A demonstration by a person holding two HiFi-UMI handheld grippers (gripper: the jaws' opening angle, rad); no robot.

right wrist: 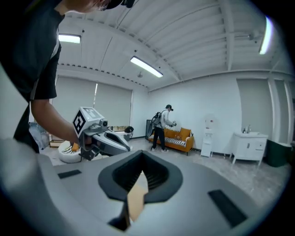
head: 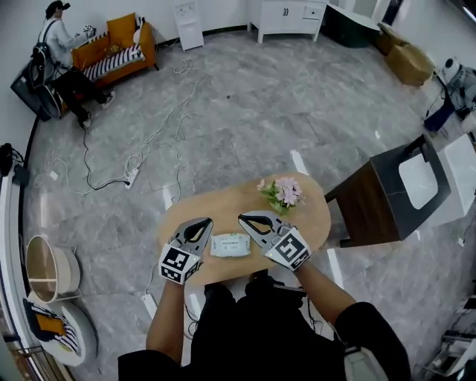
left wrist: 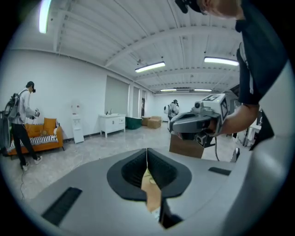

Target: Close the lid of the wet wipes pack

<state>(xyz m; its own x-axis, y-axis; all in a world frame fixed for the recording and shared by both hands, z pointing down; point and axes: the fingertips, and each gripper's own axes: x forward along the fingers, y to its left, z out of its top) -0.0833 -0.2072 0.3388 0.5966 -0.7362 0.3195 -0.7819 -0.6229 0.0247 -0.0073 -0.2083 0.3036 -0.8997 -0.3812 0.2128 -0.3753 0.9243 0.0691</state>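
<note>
Currently wet wipes pack [head: 230,245] lies flat on the table [head: 223,205], near side. Lid too small to read, possibly down already. Left gripper [head: 204,222] and right gripper [head: 244,218] flank it, jaws pinched together, empty.

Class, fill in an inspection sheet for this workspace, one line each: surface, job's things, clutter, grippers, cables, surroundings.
Surface: oval wooden table, mostly bare.
Job's things: wet wipes pack lies flat near the table's front edge; lid state too small to tell.
Clutter: a bunch of pink flowers on the far side of the table, apart from the pack.
Grippers: left gripper and right gripper flank the pack, jaws together, nothing held.
Cables: white cables trail over the floor to a power strip.
Surroundings: orange sofa with a person beside it, white cabinet, dark counter.
</note>
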